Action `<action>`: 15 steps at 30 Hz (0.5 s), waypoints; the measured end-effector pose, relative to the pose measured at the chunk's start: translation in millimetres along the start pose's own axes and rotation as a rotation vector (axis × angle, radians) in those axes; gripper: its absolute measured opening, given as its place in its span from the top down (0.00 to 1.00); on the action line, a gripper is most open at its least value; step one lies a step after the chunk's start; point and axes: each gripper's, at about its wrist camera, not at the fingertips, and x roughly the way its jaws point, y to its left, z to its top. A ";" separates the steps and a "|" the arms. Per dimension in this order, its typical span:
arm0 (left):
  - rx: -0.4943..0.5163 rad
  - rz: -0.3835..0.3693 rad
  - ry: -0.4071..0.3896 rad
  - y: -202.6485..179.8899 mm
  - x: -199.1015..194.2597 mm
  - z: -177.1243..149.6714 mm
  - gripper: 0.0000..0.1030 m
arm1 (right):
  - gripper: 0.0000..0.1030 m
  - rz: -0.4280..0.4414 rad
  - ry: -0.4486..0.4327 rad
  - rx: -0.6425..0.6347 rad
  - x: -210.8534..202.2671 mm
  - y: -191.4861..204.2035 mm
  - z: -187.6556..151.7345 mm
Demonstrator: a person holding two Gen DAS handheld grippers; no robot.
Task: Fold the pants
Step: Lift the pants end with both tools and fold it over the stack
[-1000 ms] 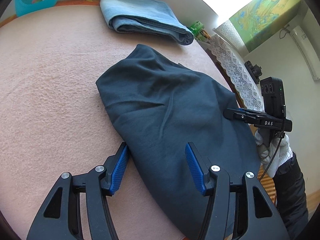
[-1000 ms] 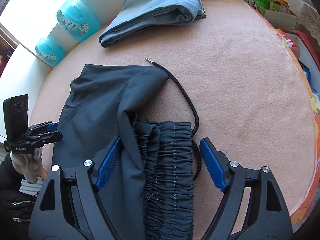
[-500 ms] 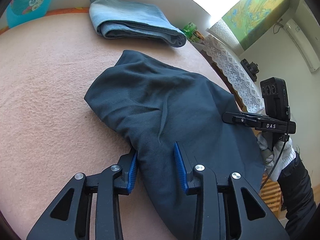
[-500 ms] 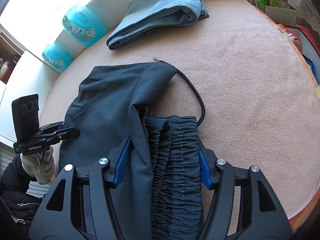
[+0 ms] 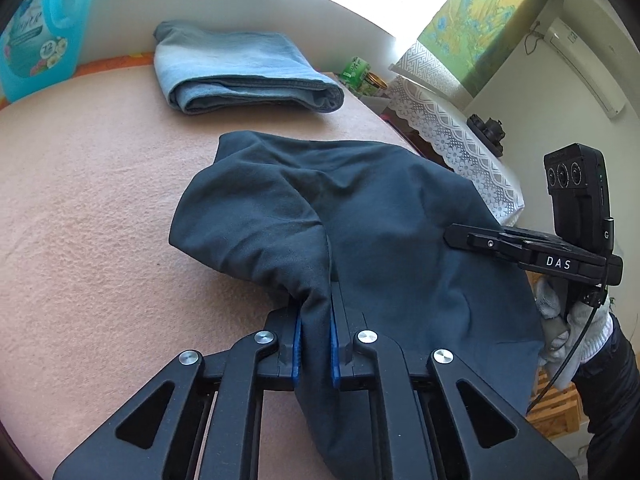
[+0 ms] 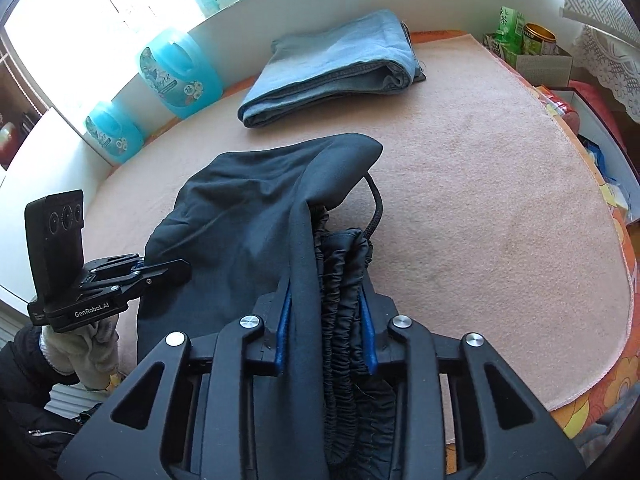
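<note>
Dark blue-grey pants [image 5: 380, 208] lie crumpled on a pink blanket [image 5: 80, 200]. My left gripper [image 5: 315, 312] is shut on a pinched fold of their plain fabric at the near edge. In the right wrist view the same pants [image 6: 240, 208] rise in a ridge towards my right gripper [image 6: 324, 292]. Its jaws are closing, and the blue pads press on the bunched elastic waistband [image 6: 344, 272]. A black drawstring [image 6: 376, 208] curls out beside the waistband. Each gripper also shows in the other view, held by a gloved hand [image 5: 568, 320] at the pants' side.
Folded light-blue jeans [image 5: 240, 72] lie at the far side of the blanket [image 6: 480, 200]. Blue detergent bottles [image 6: 180, 72] line the white ledge behind. A box with cans [image 6: 528, 48] and a lace-covered surface [image 5: 452, 136] stand beyond the right edge.
Both grippers have closed from wide open onto the pants. The right one has lifted the waistband, and the cloth has bunched up and drawn in from the drawstring end.
</note>
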 end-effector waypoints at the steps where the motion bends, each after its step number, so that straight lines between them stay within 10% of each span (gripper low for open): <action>1: 0.015 -0.002 -0.009 -3.8 -4.0 1.0 0.92 | 0.72 -0.004 -0.007 -0.005 -3.5 5.6 -0.6; 15: 0.077 -0.017 -0.180 -22.3 -82.6 32.1 0.93 | 0.74 -0.016 -0.209 -0.097 -83.1 82.4 14.1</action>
